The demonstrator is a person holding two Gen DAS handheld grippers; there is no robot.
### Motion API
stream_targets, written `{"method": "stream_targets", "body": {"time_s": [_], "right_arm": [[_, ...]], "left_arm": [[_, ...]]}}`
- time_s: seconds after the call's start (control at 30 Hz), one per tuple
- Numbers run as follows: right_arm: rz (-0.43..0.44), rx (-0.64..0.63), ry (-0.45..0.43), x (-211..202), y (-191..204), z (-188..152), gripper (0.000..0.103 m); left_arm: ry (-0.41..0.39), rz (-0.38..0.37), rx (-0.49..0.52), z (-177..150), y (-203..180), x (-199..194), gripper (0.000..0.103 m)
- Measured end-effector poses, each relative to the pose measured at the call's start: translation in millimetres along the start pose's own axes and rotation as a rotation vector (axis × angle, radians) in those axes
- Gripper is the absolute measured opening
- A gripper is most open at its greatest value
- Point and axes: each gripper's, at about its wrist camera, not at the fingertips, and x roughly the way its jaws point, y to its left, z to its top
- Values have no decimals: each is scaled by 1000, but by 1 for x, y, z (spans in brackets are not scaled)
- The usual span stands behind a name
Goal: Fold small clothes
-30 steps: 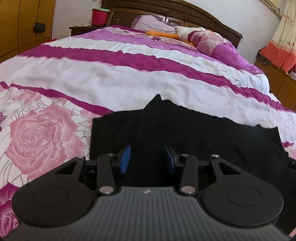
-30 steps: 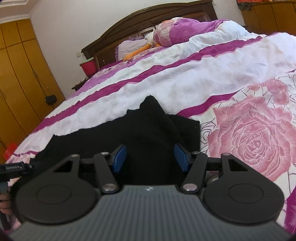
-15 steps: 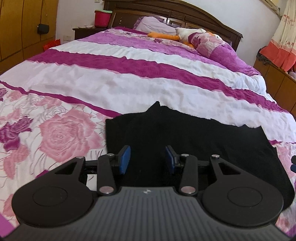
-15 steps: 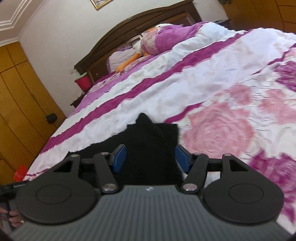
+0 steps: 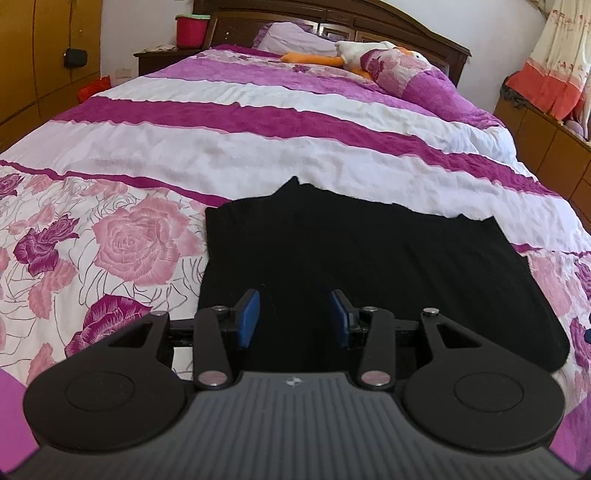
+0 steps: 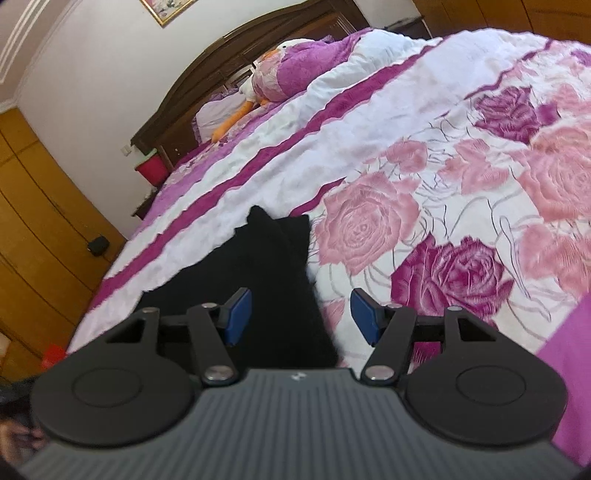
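Observation:
A black garment lies spread flat on the bed, with a small peak of cloth sticking up at its far edge. My left gripper hovers above its near left part, jaws apart and nothing pinched between the blue pads. In the right wrist view the same black garment shows its right end. My right gripper is above that end, tilted, open, with the cloth's edge below the gap and the pads clear of it.
The bed's quilt has white and magenta stripes and pink roses. A goose plush and pillows lie by the dark headboard. A red bucket stands on the nightstand. Wooden wardrobes are at the left; a low cabinet at the right.
Both grippers have pulled back and risen from the garment, which now looks smaller and farther off. The right view has rolled and swung right, showing more rose quilt. Its jaws stand slightly wider.

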Motion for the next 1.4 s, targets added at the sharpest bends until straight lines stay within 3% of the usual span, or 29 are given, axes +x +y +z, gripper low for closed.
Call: {"method": "stream_targets", "body": {"time_s": [0.33, 0.67, 0.9, 1.1, 1.4], "right_arm": [[47, 39, 56, -26, 16, -3, 63], [-15, 91, 106, 10, 0, -42, 62], [32, 79, 25, 39, -1, -48, 63], [91, 66, -45, 62, 2, -47, 71], [125, 131, -114, 86, 5, -43, 72]], "left_arm": [[12, -58, 10, -11, -12, -12, 48], [50, -48, 21, -27, -20, 3, 49], [74, -18, 47, -34, -22, 27, 51], [56, 3, 83, -37, -31, 32, 57], [56, 5, 78, -36, -32, 35, 58]]}}
